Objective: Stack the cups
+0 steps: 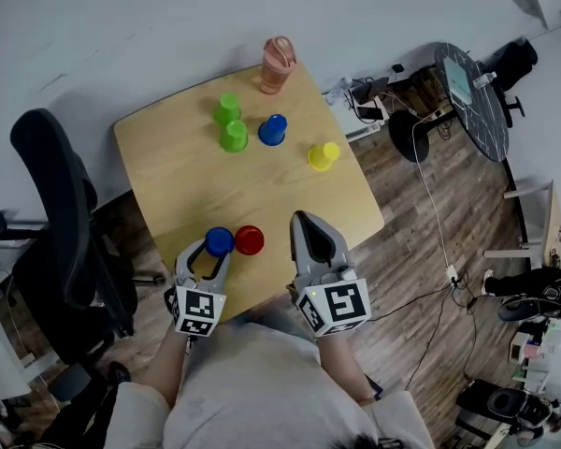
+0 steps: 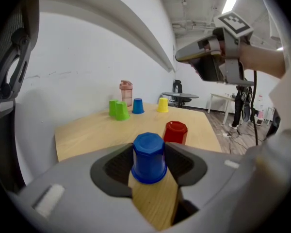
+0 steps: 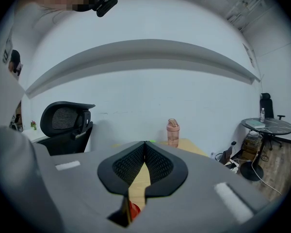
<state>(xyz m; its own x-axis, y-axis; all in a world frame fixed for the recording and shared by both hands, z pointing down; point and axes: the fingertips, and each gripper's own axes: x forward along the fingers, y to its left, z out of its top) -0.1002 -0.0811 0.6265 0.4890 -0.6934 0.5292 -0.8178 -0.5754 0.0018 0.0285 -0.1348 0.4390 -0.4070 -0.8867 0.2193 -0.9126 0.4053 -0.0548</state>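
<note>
A blue cup (image 1: 220, 241) stands upside down near the table's front edge, with a red cup (image 1: 250, 239) just right of it. My left gripper (image 1: 211, 252) is open, one jaw on each side of this blue cup (image 2: 149, 157), which rests on the wood. My right gripper (image 1: 303, 221) is shut and empty, hovering right of the red cup (image 2: 175, 132). Further back stand two green cups (image 1: 227, 108) (image 1: 234, 137), a second blue cup (image 1: 273, 129) and a yellow cup (image 1: 323, 155), all upside down. The right gripper view shows the closed gripper (image 3: 145, 144) and a sliver of the red cup (image 3: 134, 209) below.
A pink bottle (image 1: 278, 64) stands at the wooden table's (image 1: 168, 185) far edge. A black office chair (image 1: 61, 223) is at the left. A round dark side table (image 1: 472, 87) and cables lie on the floor to the right.
</note>
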